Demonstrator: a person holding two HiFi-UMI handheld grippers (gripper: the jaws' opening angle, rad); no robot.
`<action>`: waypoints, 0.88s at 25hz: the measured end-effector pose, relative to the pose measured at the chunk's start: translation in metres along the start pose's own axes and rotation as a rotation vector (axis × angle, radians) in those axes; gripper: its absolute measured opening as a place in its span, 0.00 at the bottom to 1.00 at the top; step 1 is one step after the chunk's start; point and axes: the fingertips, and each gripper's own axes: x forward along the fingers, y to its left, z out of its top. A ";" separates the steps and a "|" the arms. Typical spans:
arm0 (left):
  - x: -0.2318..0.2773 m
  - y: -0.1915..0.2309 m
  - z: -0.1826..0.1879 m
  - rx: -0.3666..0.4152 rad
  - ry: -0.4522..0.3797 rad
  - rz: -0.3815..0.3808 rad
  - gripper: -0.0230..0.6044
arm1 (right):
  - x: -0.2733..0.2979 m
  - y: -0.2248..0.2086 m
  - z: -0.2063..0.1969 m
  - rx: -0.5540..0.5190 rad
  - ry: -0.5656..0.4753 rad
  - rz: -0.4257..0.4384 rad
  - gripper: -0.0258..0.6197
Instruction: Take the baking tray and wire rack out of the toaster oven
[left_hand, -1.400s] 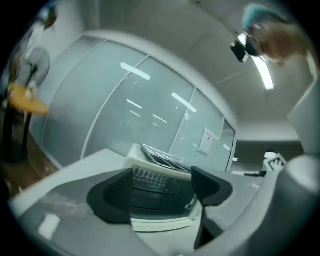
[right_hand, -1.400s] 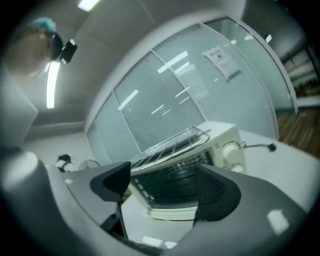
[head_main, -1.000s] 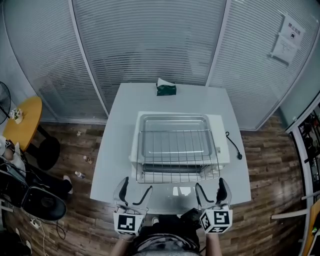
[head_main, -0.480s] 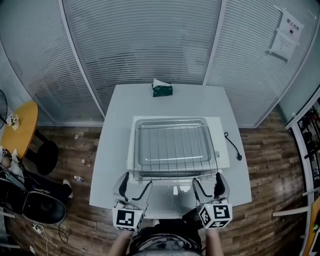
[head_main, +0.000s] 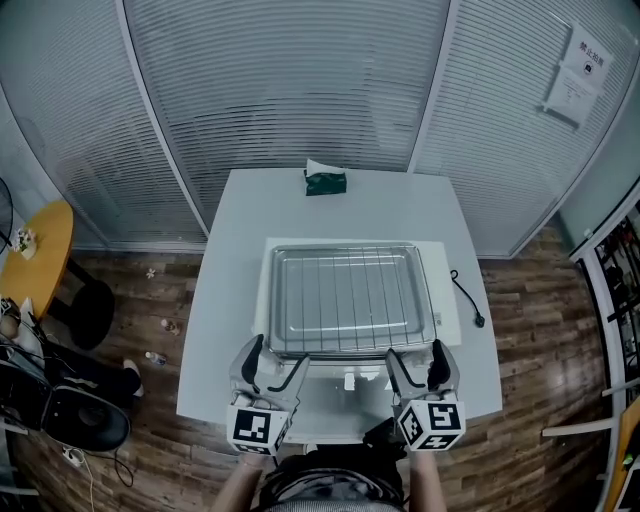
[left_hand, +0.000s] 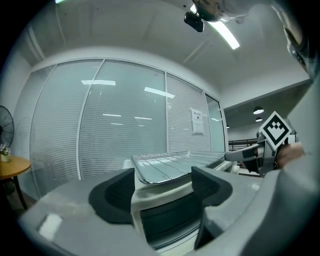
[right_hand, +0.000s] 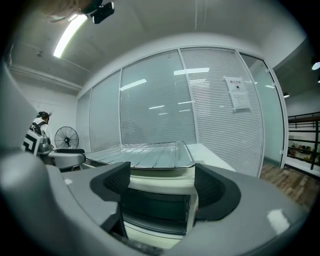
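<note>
So you're holding the left gripper (head_main: 275, 360) and right gripper (head_main: 415, 358) open and empty at the table's (head_main: 330, 210) front edge. The baking tray (head_main: 279, 300) and wire rack (head_main: 350, 295) are sitting atop the toaster oven (head_main: 447, 300) just ahead, lengthwise across, one corner facing each.

Toaster oven (head_main: 447, 296) top: fully taken by baking tray (head_main: 274, 300) with wire rack (head_main: 350, 298).
Behind oven: desk (head_main: 240, 225) bare up to green box (head_main: 326, 181).
Right of oven: black cord (head_main: 466, 298) crosses a narrow strip.
Left of oven: narrow bare strip.
In front of oven: left hand-held gripper (head_main: 268, 372) and right hand-held gripper (head_main: 413, 368), jaws apart, flank the middle gap.
</note>
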 end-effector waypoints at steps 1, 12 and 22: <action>0.001 0.001 0.000 -0.006 -0.002 -0.003 0.62 | 0.002 0.001 0.000 0.000 0.001 0.001 0.65; -0.009 0.002 -0.001 -0.050 0.005 -0.006 0.62 | -0.003 0.011 0.004 -0.035 -0.001 -0.003 0.65; -0.040 -0.033 -0.022 -0.088 0.049 -0.078 0.36 | -0.026 0.059 -0.025 -0.072 0.050 0.123 0.42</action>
